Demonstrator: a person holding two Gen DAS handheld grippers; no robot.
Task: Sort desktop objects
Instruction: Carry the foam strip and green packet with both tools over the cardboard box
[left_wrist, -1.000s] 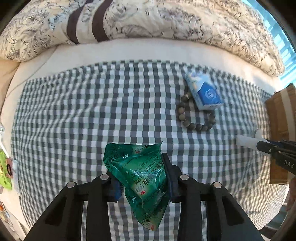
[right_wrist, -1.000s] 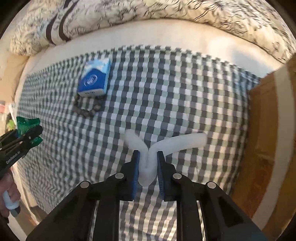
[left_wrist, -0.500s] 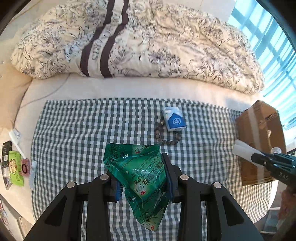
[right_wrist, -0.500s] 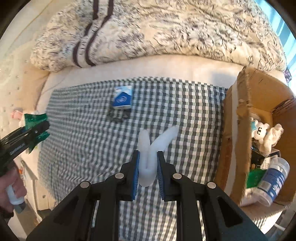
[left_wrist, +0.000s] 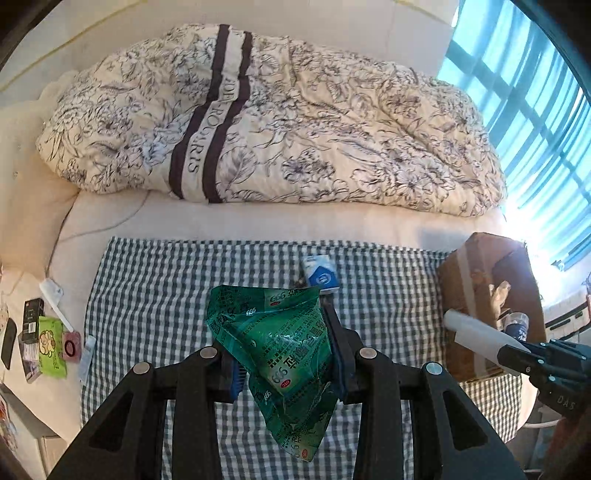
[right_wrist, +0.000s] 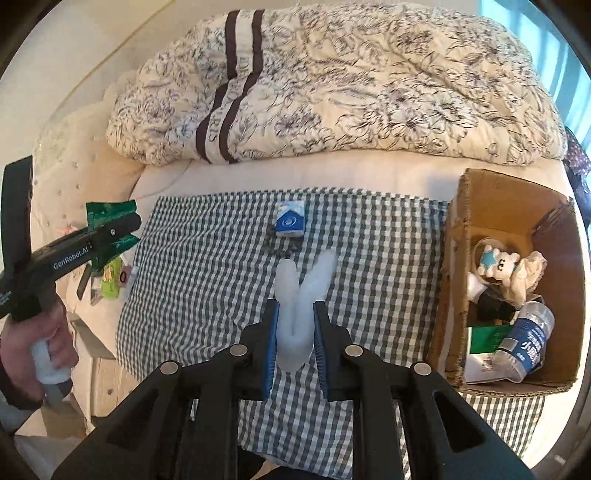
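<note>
Left gripper: clenched on a crumpled green foil packet, which sticks out ahead of and below the fingers, held clear above the checked cloth on the bed.

Right gripper: clenched on a white two-pronged plastic piece; the prongs fork away from the gripper in a V. Also held clear of the cloth.

Ahead of both grippers, lying on the cloth: a blue-and-white carton, with a string of dark beads touching its near edge. In the left wrist view the beads are mostly hidden behind the packet.

Right of the right gripper: open cardboard box at the cloth's edge. Inside it, a small white bear figure, a blue-labelled bottle on its side, something green and white underneath.

Beyond the cloth: floral quilt bunched across the bed.

Left of the left gripper, off the cloth: small green pack and scattered oddments.

A hand grips the left gripper's handle.
</note>
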